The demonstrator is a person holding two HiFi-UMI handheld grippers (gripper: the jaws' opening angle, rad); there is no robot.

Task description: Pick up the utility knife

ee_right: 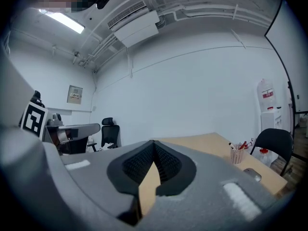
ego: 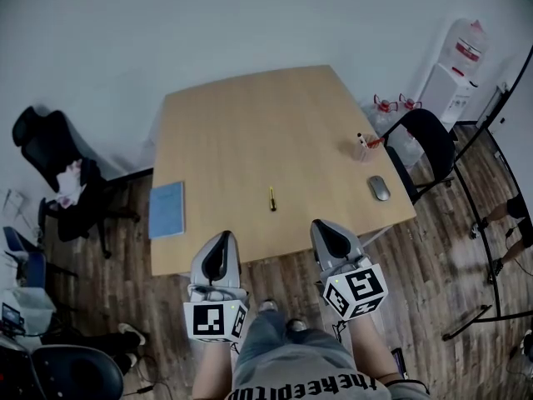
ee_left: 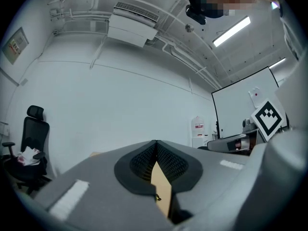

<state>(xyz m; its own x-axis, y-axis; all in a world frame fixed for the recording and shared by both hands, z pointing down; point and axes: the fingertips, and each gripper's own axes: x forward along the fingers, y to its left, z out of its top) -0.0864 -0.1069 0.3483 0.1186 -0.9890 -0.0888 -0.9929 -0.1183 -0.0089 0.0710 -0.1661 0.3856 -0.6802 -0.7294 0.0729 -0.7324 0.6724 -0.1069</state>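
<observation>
A small yellow utility knife (ego: 271, 198) lies on the wooden table (ego: 250, 132), near the middle of its front half. My left gripper (ego: 220, 244) hovers at the table's front edge, left of the knife, with its jaws together and nothing between them. My right gripper (ego: 327, 231) is at the front edge to the knife's right, also shut and empty. In the left gripper view the jaws (ee_left: 156, 146) meet at the tips and the knife (ee_left: 156, 196) shows as a tiny speck below. The right gripper view shows the tips (ee_right: 153, 146) touching over the tabletop (ee_right: 202, 146).
A blue notebook (ego: 166, 209) lies at the table's left front. A pen cup (ego: 363, 147) and a grey mouse (ego: 379, 187) sit at the right edge. Black chairs (ego: 58, 173) (ego: 425, 144) stand on both sides, and a water dispenser (ego: 454, 77) is at the far right.
</observation>
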